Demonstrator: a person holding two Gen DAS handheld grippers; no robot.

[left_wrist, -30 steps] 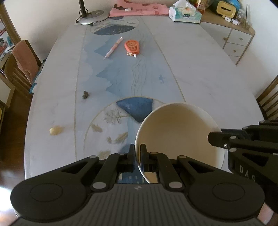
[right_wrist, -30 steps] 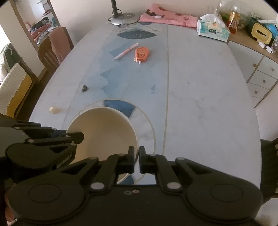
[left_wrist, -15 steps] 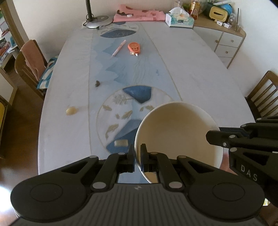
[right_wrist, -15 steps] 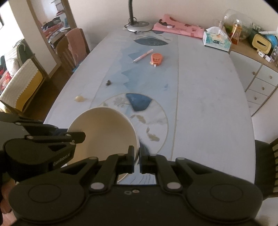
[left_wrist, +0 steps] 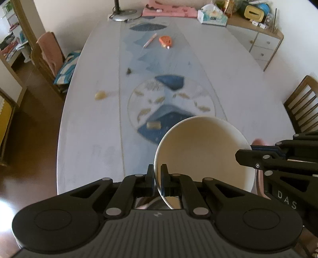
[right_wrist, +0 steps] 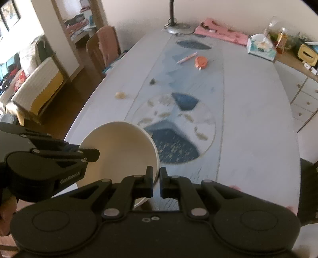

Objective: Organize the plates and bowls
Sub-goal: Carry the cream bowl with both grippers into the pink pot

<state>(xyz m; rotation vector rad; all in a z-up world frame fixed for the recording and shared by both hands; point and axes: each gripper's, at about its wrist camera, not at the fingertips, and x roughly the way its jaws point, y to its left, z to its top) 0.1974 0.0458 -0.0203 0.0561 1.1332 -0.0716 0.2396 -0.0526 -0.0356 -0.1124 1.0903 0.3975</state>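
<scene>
A cream bowl (left_wrist: 202, 154) hangs tilted in the air above the near end of the oval table (left_wrist: 89, 123). My left gripper (left_wrist: 157, 175) is shut on its left rim, one finger inside the bowl and one outside. Opposite it, my right gripper (right_wrist: 156, 176) is shut on the right rim of the same bowl (right_wrist: 119, 152). Each gripper shows in the other's view: the right gripper (left_wrist: 245, 156) at the bowl's far side, the left gripper (right_wrist: 93, 154) likewise. The bowl looks empty inside.
On the table lie a pink pen (left_wrist: 150, 40), an orange tape dispenser (left_wrist: 166, 40), a dark crumb (left_wrist: 128, 71), a yellowish lump (left_wrist: 100, 94), a tissue box (left_wrist: 212, 15), a lamp base (left_wrist: 123, 16). Chairs (left_wrist: 49, 57) stand at both sides; a cabinet (left_wrist: 264, 43) far right.
Both grippers have drawn back toward the table's near end and risen a little, carrying the bowl between them. More of the table and floor now shows.
</scene>
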